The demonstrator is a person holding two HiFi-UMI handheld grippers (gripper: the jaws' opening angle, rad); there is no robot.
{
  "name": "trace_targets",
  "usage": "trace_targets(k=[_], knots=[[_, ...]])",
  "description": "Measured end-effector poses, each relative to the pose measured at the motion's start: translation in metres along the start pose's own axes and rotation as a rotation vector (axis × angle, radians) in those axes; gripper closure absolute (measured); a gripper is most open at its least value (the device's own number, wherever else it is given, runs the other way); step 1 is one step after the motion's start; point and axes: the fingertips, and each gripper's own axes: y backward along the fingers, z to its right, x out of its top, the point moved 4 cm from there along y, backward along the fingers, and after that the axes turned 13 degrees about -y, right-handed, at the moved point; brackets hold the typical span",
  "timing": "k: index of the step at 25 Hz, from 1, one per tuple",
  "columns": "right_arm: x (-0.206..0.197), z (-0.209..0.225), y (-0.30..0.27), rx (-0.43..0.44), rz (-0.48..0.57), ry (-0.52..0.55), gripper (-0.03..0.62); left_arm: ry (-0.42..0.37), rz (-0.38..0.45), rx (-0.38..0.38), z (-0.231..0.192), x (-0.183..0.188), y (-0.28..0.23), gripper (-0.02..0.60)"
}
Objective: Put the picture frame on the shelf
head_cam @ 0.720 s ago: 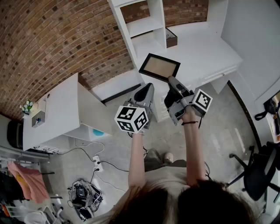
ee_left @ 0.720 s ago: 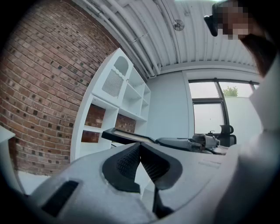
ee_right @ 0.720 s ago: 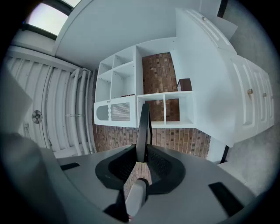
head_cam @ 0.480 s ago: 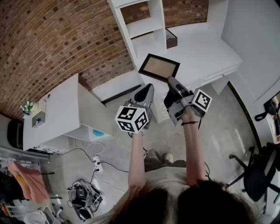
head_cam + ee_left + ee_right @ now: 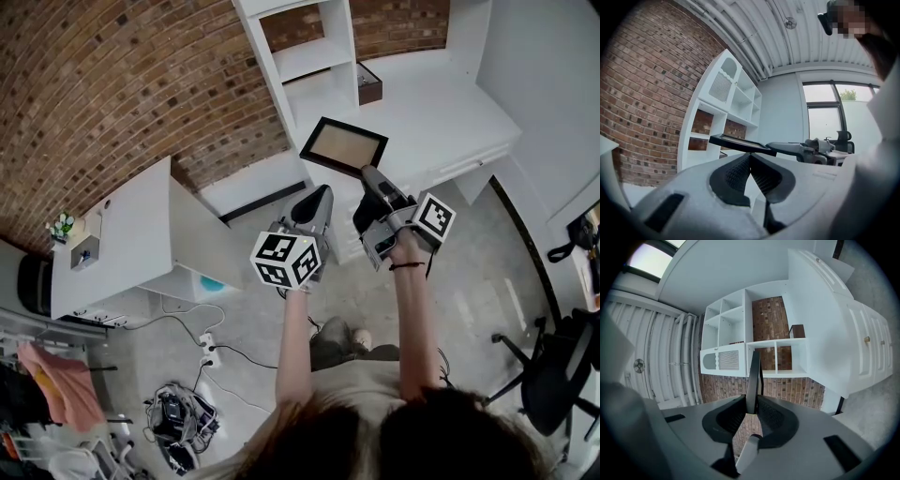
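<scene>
The picture frame (image 5: 343, 146), black-edged with a tan panel, hangs in the air before the white shelf unit (image 5: 319, 56). My right gripper (image 5: 368, 175) is shut on the frame's near edge. Seen edge-on in the right gripper view, the frame (image 5: 753, 373) stands upright between the pads of that gripper (image 5: 752, 409), with the shelf unit (image 5: 754, 345) behind it. My left gripper (image 5: 316, 200) hangs just left of the right one, shut and holding nothing. Its view shows the tips of the left gripper (image 5: 750, 155) meeting, with the frame (image 5: 740, 142) beyond them.
A small brown box (image 5: 368, 82) sits where the shelf meets the white counter (image 5: 441, 112). A white desk (image 5: 122, 244) with a small plant (image 5: 61, 226) stands to the left. Cables (image 5: 178, 412) lie on the floor. A black office chair (image 5: 553, 375) is at the right.
Both grippers and the held frame have shifted very slightly to the right in the head view. The grip on the frame is unchanged.
</scene>
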Motion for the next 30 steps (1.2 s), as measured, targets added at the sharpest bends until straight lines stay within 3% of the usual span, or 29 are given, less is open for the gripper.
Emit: trace_targets(k=[10,14,30], knots=[[-0.007,0.016,-0.004,-0.047,0.022,-0.039,0.522,0.002,-0.012,0.028,-0.013,-0.005,0.01,0.571],[-0.005,0.015,-0.017,-0.016,0.012,-0.043,0.522,0.0,-0.007,0.026,-0.023,-0.004,0.002,0.571],[0.024,0.028,-0.062,-0.041,0.061,-0.048,0.522,0.006,-0.002,-0.039,-0.067,0.0,-0.053,0.571]])
